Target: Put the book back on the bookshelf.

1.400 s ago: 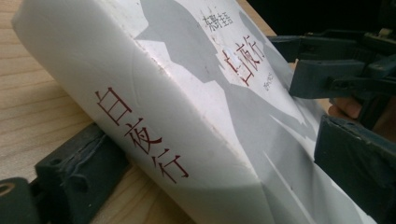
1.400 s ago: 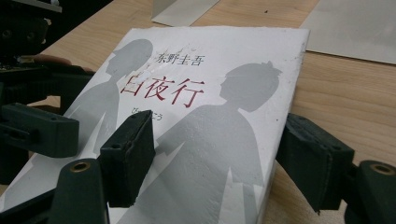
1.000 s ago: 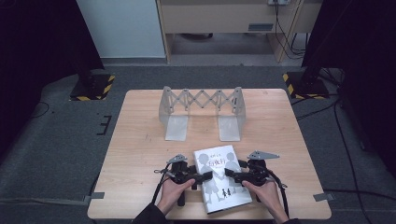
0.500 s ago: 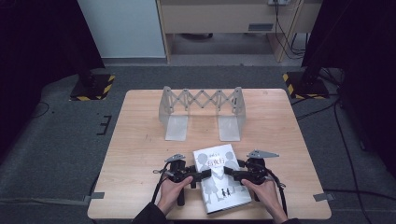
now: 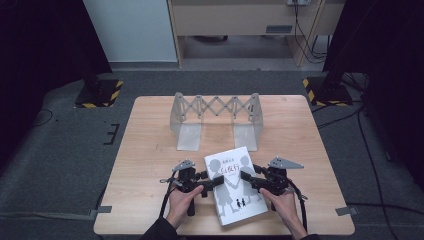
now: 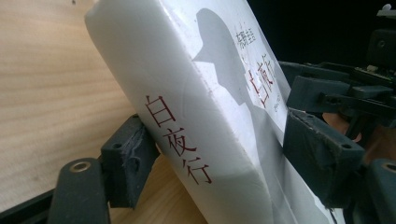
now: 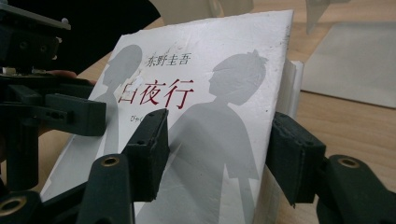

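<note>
A white paperback book [image 5: 234, 186] lies near the front edge of the counter [image 5: 150, 150], a little right of the middle, between the person's two hands. Its cover carries two pale grey silhouettes of people and a title in dark red characters, with smaller characters above; the same red title runs down the white spine [image 6: 180, 140], which is slightly creased. The long axis of the book runs from the front edge towards the back edge, tilted a little so that its far end leans towards the left edge. The top of the title faces the back edge, the spine faces the left edge and the page edges face the right edge.

The left gripper [image 5: 212, 182] meets the book at the spine, one of its fingers [image 6: 126, 161] under the book and the other on the cover; they have just been closing and pinch the book. The right gripper [image 5: 248, 178] comes from the page side, its fingers [image 7: 149, 151] likewise just closing, one pad on the cover and one at the page edge.

Farther off, near the back edge, a grey folding rack [image 5: 216, 116] stands upright, well apart from the book.
</note>
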Available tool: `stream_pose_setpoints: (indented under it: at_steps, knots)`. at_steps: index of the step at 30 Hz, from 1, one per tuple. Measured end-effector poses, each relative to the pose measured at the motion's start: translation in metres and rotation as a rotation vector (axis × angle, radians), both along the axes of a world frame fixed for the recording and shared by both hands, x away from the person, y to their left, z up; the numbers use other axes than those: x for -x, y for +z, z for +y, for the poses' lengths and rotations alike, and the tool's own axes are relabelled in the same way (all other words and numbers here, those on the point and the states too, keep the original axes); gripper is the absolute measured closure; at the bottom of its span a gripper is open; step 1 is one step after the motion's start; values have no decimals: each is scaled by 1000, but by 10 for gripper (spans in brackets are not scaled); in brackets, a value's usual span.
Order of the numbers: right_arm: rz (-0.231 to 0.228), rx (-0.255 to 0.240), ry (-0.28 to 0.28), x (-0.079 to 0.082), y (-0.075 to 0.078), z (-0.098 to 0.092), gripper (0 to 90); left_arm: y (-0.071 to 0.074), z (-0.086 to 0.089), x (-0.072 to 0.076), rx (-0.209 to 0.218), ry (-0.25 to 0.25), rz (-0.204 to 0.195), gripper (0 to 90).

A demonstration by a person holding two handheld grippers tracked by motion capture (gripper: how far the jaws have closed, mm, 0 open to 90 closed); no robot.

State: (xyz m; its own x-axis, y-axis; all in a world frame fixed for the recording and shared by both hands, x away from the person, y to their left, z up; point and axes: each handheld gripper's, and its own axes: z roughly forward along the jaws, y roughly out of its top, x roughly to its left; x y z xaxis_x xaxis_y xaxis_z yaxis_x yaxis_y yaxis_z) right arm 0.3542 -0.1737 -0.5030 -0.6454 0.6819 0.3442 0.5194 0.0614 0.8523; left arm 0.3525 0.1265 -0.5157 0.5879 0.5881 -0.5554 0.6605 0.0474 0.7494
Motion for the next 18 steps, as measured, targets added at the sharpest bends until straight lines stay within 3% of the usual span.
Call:
stream_pose_setpoints:
  at_steps: [4, 5, 6, 8, 18]
  knots:
    - [-71, -38, -23, 1, 8, -1, 472, 17, 2, 0, 2, 15, -90, 319]
    - [-91, -48, -28, 2, 11, -2, 481, 21, 2, 1, -12, 9, -116, 326]
    - [-107, -52, -28, 2, 13, -2, 489, 21, 2, 1, -12, 9, -116, 328]
    - [-131, -62, -27, 3, 17, -4, 497, 31, -1, 2, -48, 1, -170, 332]
    - [-149, -77, -22, 4, 18, -8, 533, 26, -2, -1, -6, -20, -197, 327]
